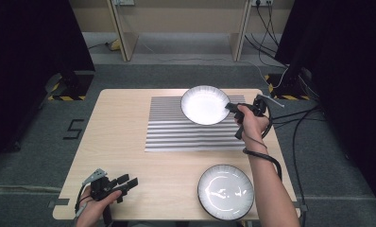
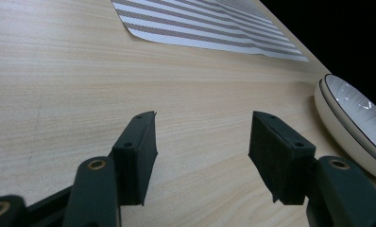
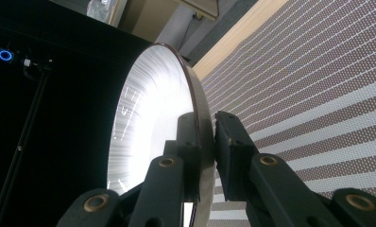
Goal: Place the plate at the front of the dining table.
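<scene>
The right gripper [image 1: 229, 107] pinches the rim of the far plate [image 1: 204, 105] over the striped mat [image 1: 176, 130]. The left gripper [image 1: 128, 181] rests wide open, holding nothing, near the second plate [image 1: 225, 192].

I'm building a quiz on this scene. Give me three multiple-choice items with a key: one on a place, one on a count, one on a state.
1. Where is the striped mat?
A. On the far middle of the table
B. On the floor
C. Under the near plate

2. How many plates are there?
A. One
B. Two
C. Four

3. What is the right gripper doing?
A. Hanging open over bare wood
B. Clamping a plate's rim
C. Holding a cup

Key: 1 A, the mat lies on the table toward its far edge. 2 B, one plate is over the mat and another plate sits near the front edge. 3 B, its jaws pinch the rim of the far plate, while the left gripper is open over wood.
</scene>
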A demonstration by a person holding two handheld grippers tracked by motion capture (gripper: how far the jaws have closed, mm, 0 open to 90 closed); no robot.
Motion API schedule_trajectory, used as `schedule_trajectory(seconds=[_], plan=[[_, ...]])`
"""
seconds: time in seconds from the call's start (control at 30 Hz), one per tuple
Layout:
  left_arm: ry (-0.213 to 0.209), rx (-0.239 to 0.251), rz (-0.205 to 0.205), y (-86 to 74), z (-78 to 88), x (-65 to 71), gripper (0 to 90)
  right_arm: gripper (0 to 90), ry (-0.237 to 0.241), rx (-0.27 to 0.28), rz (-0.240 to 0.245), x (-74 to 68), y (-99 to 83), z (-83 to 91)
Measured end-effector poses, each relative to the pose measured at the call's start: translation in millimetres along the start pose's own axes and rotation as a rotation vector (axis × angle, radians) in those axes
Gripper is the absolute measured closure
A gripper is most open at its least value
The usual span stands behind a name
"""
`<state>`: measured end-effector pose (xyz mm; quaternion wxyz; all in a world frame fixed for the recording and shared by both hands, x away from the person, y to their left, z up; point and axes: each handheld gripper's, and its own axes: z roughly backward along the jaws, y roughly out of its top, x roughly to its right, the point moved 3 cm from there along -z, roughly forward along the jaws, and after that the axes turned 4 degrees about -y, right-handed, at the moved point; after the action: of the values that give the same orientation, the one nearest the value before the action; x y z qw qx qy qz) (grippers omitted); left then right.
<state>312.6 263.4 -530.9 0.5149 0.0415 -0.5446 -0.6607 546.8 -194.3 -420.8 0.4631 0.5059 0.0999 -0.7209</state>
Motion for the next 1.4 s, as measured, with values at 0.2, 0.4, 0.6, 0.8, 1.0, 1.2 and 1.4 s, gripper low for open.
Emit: schedule_trajectory(seconds=[0.2, 0.4, 0.6, 0.8, 1.0, 1.2, 1.4], plan=[[0.001, 0.001, 0.001, 0.1, 0.3, -0.6, 41.7, 80.6, -0.002, 0.0, 0.0, 0.6, 0.1, -4.3], [0.002, 0.001, 0.002, 0.0, 0.4, -1.0, 41.6, 80.6, -0.008, 0.002, -0.011, 2.5, 0.2, -8.5], [0.002, -0.001, 0.002, -0.3, 0.4, -1.2, 41.7, 80.5, -0.022, 0.006, -0.014, 4.9, 0.2, -13.5], [0.001, -0.001, 0.002, -0.4, 0.5, -1.8, 41.7, 80.5, -0.036, 0.003, -0.016, 7.9, -0.7, -19.9], [-0.001, -0.003, 0.001, -1.4, 0.7, -1.4, 41.6, 80.5, -0.052, 0.005, -0.022, 10.4, -1.3, -28.2], [-0.004, -0.008, 0.001, -3.1, 0.1, -0.2, 41.6, 80.4, -0.078, 0.0, -0.023, 15.0, -3.1, -37.7], [-0.004, -0.011, 0.003, -4.2, -0.1, -0.2, 41.6, 80.3, -0.099, 0.002, -0.024, 19.2, -4.3, -43.8]])
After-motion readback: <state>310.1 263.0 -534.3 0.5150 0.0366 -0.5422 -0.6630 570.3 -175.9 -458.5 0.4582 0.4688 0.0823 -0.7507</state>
